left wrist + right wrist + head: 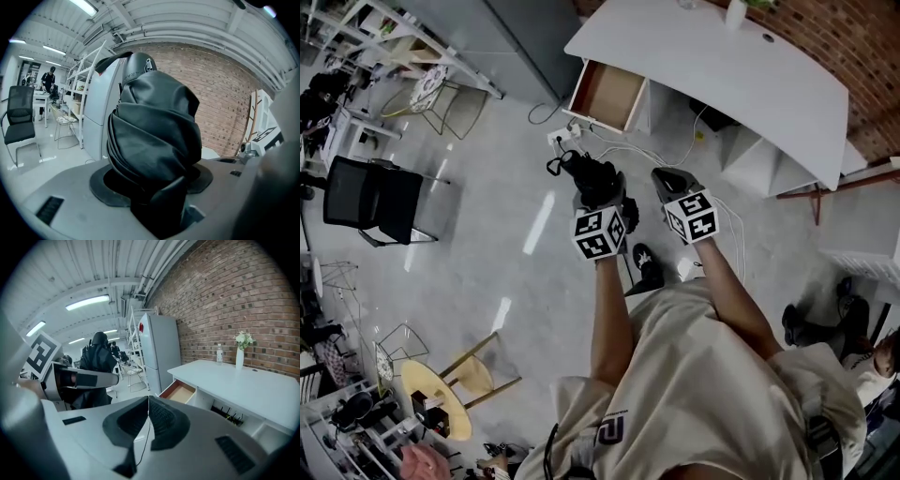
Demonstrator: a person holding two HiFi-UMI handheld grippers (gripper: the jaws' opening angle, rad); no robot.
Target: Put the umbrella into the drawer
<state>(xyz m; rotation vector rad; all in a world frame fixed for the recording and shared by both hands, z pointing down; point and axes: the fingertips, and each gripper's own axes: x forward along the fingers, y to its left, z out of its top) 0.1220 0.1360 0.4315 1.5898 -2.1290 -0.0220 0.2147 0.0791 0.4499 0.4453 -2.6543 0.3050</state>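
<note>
Gripping the folded black umbrella, the left tongs hold it above the floor, just left of the right tongs, whose jaws are pressed together on nothing. Farther off, the drawer stands pulled out under the white tabletop's left end.

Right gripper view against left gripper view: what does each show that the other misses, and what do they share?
Only the right gripper view shows the open drawer of the white desk, a vase of flowers and a bottle on top, and the right gripper with its jaws together and empty.

Only the left gripper view shows a black office chair, a distant person, and the fabric filling the left gripper close up.

Both show the umbrella held by the left gripper, the brick wall and the tall white cabinet.
</note>
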